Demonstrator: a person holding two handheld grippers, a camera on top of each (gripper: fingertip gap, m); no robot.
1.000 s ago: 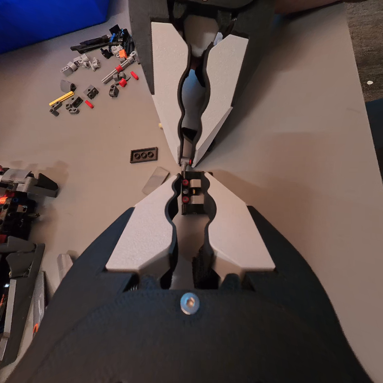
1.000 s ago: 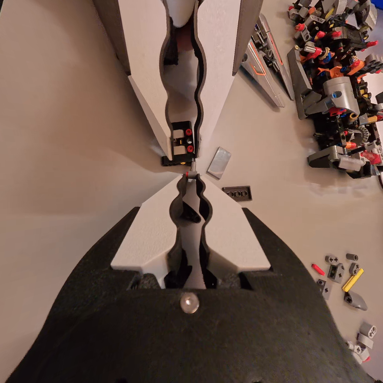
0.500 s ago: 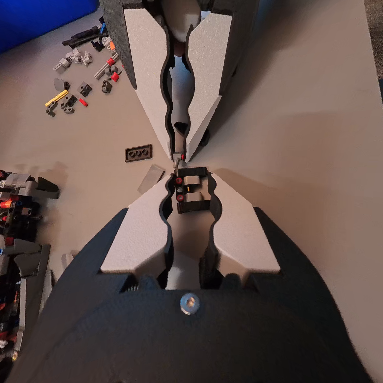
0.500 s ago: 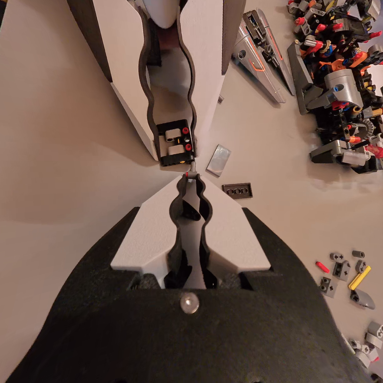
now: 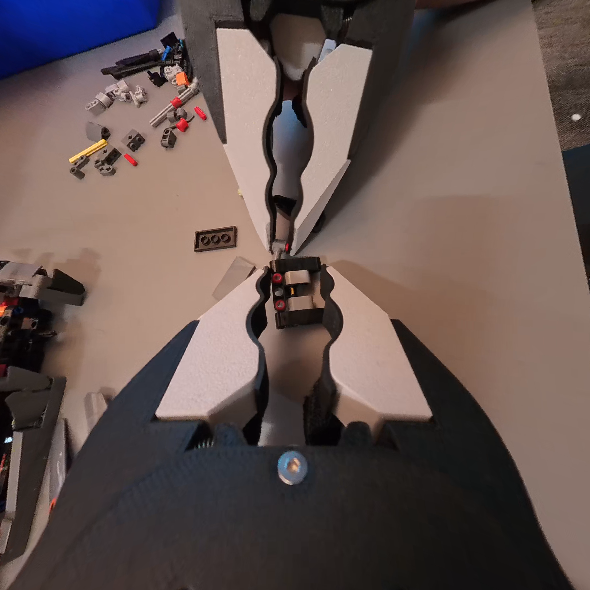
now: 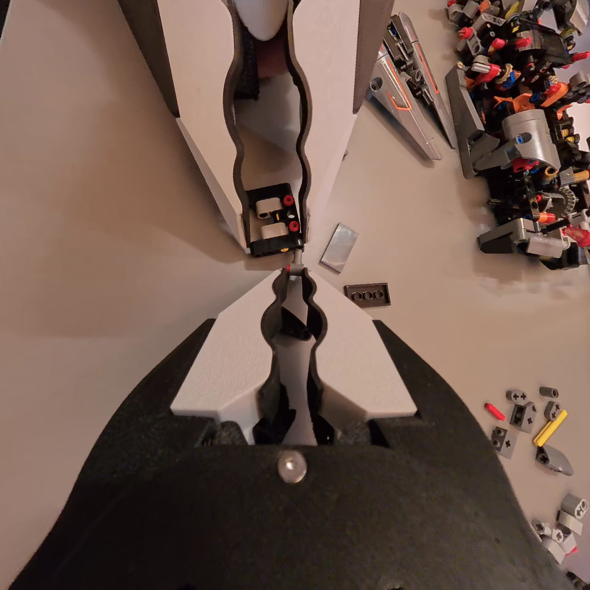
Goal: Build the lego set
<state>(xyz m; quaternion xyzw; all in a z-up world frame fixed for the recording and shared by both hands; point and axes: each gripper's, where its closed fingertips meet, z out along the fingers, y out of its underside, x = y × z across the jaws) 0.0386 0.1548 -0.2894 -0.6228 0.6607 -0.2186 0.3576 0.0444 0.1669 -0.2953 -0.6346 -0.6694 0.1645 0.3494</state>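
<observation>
Gripping left: your left gripper [image 5: 295, 287] pinched the black rectangular plastic frame [image 5: 297, 292].
Right: your right gripper [image 6: 295, 274] pinched the small grey plastic pin [image 6: 297, 263].

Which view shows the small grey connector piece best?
The left wrist view: the grey connector piece shows its side and red pin, pinched at the right gripper tips, meeting the black frame. In the right wrist view its own fingers hide most of it.

Two grippers [image 5: 295, 274] [image 6: 295, 271], one black frame [image 5: 295, 293], one brown plate [image 5: 215, 238], one grey tile [image 6: 340, 252], one yellow axle [image 5: 88, 150].
</observation>
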